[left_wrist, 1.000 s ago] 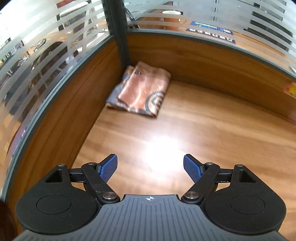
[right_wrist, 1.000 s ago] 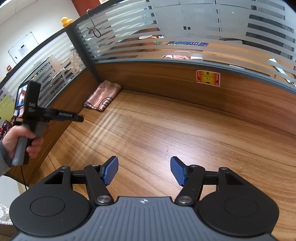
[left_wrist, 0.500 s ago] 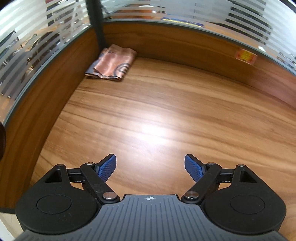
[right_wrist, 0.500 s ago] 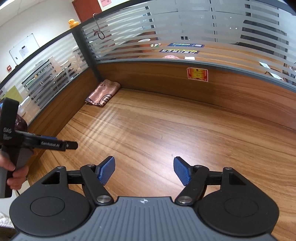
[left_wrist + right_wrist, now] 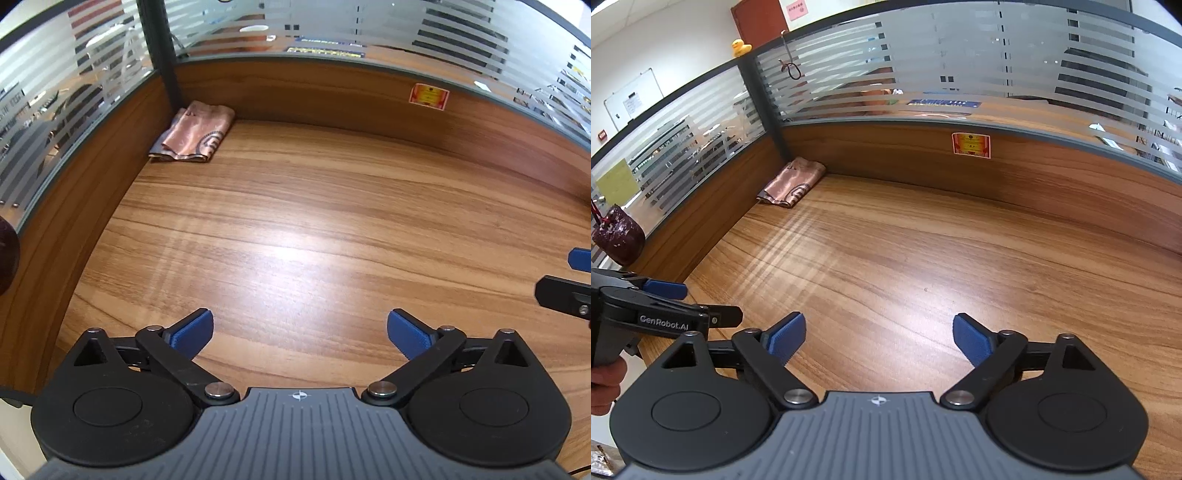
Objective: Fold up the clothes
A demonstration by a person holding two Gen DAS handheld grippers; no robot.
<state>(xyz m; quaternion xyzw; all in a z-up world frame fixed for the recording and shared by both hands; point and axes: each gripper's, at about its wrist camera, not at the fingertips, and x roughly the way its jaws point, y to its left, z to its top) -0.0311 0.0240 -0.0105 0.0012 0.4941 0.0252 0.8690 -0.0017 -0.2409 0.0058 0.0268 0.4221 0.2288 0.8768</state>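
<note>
A folded pink-orange patterned cloth [image 5: 194, 134] [image 5: 792, 181] lies in the far left corner of the wooden desk [image 5: 314, 229], against the partition. My left gripper [image 5: 300, 334] hovers over the near part of the desk, far from the cloth; its jaws are opening and nothing is between the blue pads. My right gripper [image 5: 879, 338] hangs over the near desk too, jaws opening, nothing between them. In the right wrist view the left gripper [image 5: 665, 291] shows at the left edge, held by a hand [image 5: 605, 384]. The right gripper's fingers [image 5: 580, 258] peek in at the left view's right edge.
Wood-and-striped-glass partitions [image 5: 923, 155] wall the desk at the back and left. A red-yellow sticker [image 5: 971, 145] is on the back panel. A dark red pouch [image 5: 618, 238] hangs on the left partition. A yellow duck [image 5: 740, 47] sits on top of it.
Both grippers have pulled back from the cloth in the corner, which now looks smaller and farther. The jaws of both stand wider. The left gripper has dropped lower and nearer in the right view.
</note>
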